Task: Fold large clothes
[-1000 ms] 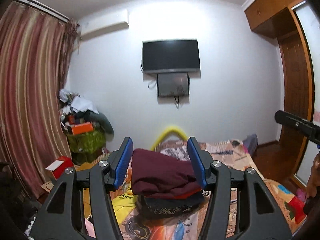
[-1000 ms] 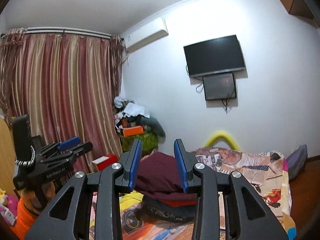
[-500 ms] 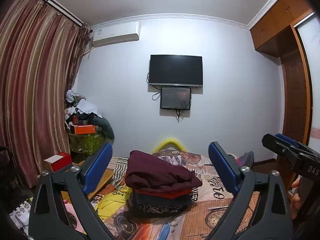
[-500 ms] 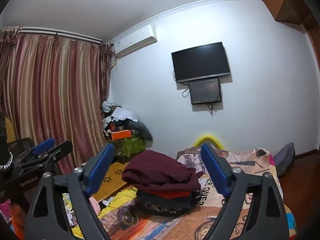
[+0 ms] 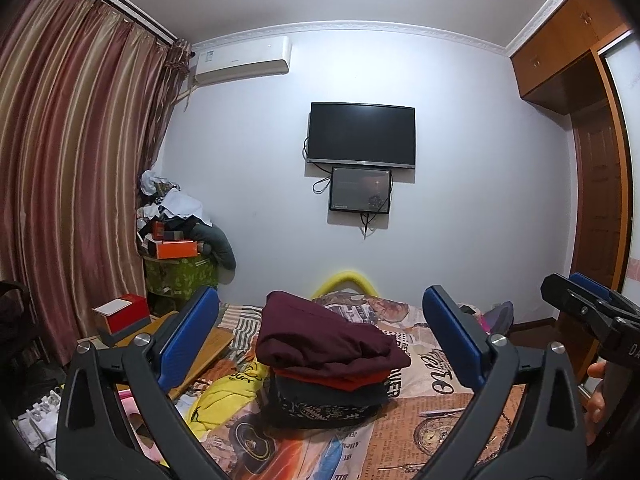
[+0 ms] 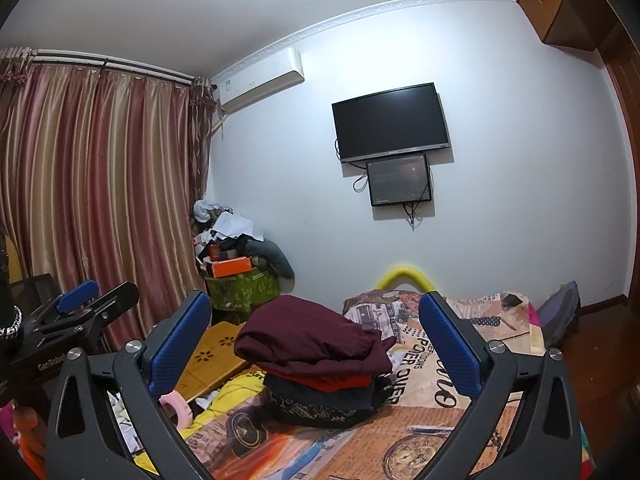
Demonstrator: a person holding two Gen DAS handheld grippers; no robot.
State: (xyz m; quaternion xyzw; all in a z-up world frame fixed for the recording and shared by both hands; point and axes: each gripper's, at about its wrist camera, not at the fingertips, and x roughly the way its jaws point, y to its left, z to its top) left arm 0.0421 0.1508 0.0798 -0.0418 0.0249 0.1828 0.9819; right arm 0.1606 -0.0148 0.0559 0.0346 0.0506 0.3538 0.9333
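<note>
Now, item one: my left gripper [image 5: 320, 338], blue pads spread wide with nothing between them; a second ago they stood much closer, framing the clothes. Item two: my right gripper [image 6: 314, 336], likewise gaping and empty, widened from a narrow gap over the same second. Both have pulled back and risen, so more wall and ceiling show.

Item three: stack of folded clothes [image 5: 330, 364], resting on the bed [image 5: 424, 436] toward its left edge, clear of both grippers. Maroon garment [image 6: 312, 340] on top, a red layer and dark patterned pieces beneath. Its long axis runs roughly across the bed, left edge to right; the maroon top layer slopes down toward the right edge.

Item four: yellow garment [image 5: 224, 396], loose at the left edge beside the stack.
</note>
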